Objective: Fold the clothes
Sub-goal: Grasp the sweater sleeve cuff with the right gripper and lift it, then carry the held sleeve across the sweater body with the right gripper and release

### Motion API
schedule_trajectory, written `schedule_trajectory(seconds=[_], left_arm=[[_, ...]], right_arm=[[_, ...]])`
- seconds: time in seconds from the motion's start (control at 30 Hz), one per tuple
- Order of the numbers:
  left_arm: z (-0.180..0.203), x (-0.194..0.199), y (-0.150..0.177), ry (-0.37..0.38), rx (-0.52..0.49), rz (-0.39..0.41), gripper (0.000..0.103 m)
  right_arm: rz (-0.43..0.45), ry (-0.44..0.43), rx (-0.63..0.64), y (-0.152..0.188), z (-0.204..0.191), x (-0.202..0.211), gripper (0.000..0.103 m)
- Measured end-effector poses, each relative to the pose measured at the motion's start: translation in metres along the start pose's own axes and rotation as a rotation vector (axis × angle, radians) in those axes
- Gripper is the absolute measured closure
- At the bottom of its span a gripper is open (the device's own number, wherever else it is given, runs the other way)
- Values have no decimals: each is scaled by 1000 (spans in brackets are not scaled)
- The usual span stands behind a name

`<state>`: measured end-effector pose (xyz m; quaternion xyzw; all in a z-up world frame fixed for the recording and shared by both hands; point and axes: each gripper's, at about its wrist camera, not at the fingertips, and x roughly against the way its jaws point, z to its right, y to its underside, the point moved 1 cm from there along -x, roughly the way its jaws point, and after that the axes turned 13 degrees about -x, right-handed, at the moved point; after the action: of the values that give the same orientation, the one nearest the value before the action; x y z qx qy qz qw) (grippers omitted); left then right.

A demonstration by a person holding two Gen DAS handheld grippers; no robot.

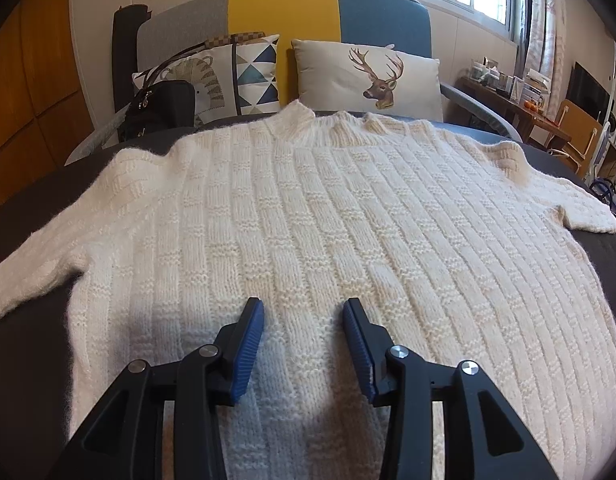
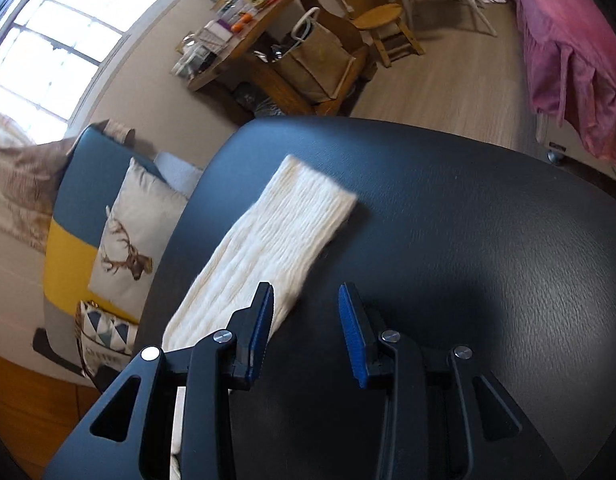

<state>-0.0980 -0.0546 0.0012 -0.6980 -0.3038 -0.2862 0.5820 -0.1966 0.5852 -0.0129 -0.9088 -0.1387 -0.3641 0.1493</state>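
Sweater (image 1: 308, 208) flat on dark table (image 2: 448, 220); both grippers open.

- The sweater (image 1: 308, 216) is cream, knitted in ribs crossed by small textured bars.
- The table (image 2: 448, 240) is dark grey.
- Both grippers, left (image 1: 303, 312) and right (image 2: 306, 294), are black with blue ribbed pads (image 1: 250, 354).
- The sofa (image 1: 284, 12) has grey, yellow and blue panels.
- One cushion (image 1: 368, 74) is beige with a brown deer head.
- Another cushion (image 1: 256, 76) has blue, white and grey triangles.
- A pink cloth (image 2: 568, 52) hangs at the right.
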Motion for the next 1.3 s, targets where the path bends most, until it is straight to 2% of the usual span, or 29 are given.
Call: schedule_trajectory(seconds=[0.27,0.37,0.43,0.47,0.53,0.7,0.8,0.93,1.0,1.1,1.2,1.27,1.3], left_arm=[[-1,-1,0,-1,-1,3,60],[-1,-1,0,-1,-1,4,60],[-1,-1,0,0,0,6,60],[-1,-1,0,0,1,6,60],[-2,-1,0,3,3,8,60],[-2,0,1,9,8,12,60],[-3,0,1,12,11,14,60],[-4,0,1,20,18,17,60],[-5,0,1,25,22,18,60],[-6,0,1,32,28,20,60],[-7,0,2,41,36,23,60],[-9,1,2,54,46,26,60],[-11,1,2,62,53,28,60]], right_arm=[[-8,-50,-89,-20,-4,-19,66],[2,-23,-86,-23,-11,-23,66],[15,32,-48,-22,-19,-27,82],[24,69,-21,-21,-23,-28,93],[39,83,-8,-18,-24,-30,96],[74,6,17,-6,-42,-13,97],[63,-98,79,14,-81,6,98],[-18,-249,246,76,-157,27,103],[-77,-321,341,122,-196,32,103],[-207,-427,463,208,-254,30,103],[-316,-471,564,285,-296,18,103],[-386,-461,664,344,-318,8,103],[-377,-427,718,362,-317,5,103]])
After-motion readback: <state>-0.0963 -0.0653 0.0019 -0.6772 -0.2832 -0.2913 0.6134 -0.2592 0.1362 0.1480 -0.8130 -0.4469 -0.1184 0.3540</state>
